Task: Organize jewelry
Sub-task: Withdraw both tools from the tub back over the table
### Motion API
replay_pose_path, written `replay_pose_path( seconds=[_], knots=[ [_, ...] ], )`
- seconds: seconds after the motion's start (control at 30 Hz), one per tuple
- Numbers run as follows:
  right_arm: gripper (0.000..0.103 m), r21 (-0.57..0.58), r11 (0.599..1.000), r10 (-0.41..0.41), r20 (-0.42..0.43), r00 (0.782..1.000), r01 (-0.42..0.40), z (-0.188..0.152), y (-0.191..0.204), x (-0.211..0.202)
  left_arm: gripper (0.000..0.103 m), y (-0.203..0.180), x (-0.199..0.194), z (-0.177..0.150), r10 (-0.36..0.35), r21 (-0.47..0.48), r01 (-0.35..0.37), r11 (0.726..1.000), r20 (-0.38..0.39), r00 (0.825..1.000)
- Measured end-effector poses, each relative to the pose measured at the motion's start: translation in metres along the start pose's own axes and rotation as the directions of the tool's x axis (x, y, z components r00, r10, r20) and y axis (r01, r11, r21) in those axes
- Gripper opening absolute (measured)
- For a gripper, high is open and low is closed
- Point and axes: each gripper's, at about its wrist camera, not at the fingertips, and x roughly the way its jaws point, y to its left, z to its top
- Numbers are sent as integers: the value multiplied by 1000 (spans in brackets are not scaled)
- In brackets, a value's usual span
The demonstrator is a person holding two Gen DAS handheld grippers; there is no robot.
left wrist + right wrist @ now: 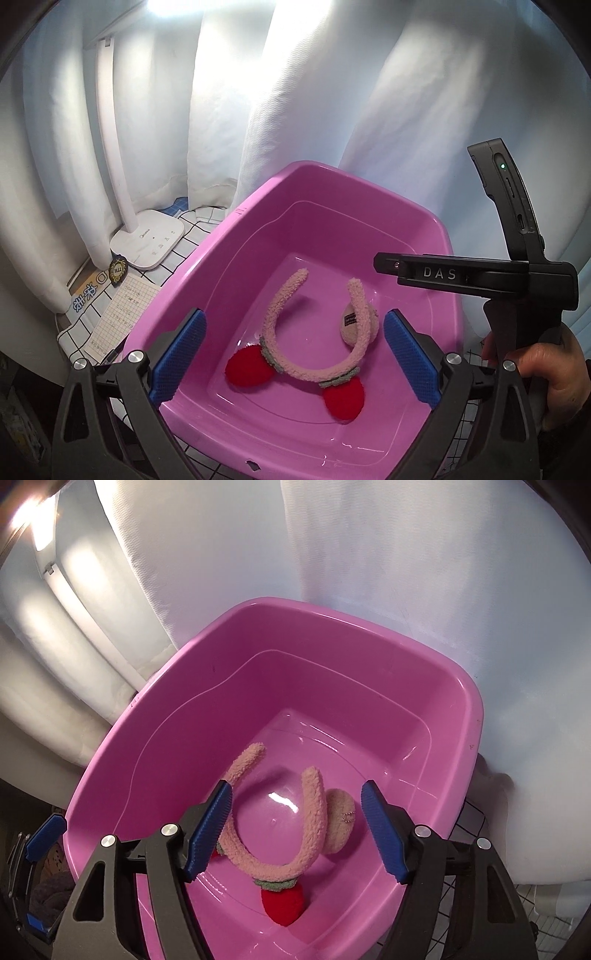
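A fuzzy pink headband (pixel 295 354) with two red strawberry pompoms (pixel 249 367) lies flat on the bottom of a pink plastic basin (pixel 258 210). A round beige plush clip (pixel 360 325) rests against its right arm. My left gripper (pixel 295 354) is open and empty, hovering above the basin's near rim. My right gripper (pixel 297 830) is open and empty above the same headband (pixel 273 864); the basin (pixel 332 620) fills that view. The right gripper's body (pixel 517 280) shows at the right of the left wrist view, held by a hand.
A white desk lamp base (pixel 147 243) stands left of the basin on a checked cloth (pixel 192 236). A gridded notepad (pixel 118 317) and a printed box (pixel 85 291) lie near it. White curtains (pixel 295 92) hang behind. The left gripper's blue pad (pixel 46 834) shows at the left edge of the right wrist view.
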Motion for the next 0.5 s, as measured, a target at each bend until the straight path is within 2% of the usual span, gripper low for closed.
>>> replay_pose_path(
  seconds=[0.5],
  knots=[
    [69, -36, 999, 21, 80, 997, -18, -40, 7, -57, 96, -2, -47, -19, -4, 12, 3, 1000, 33, 999]
  ],
)
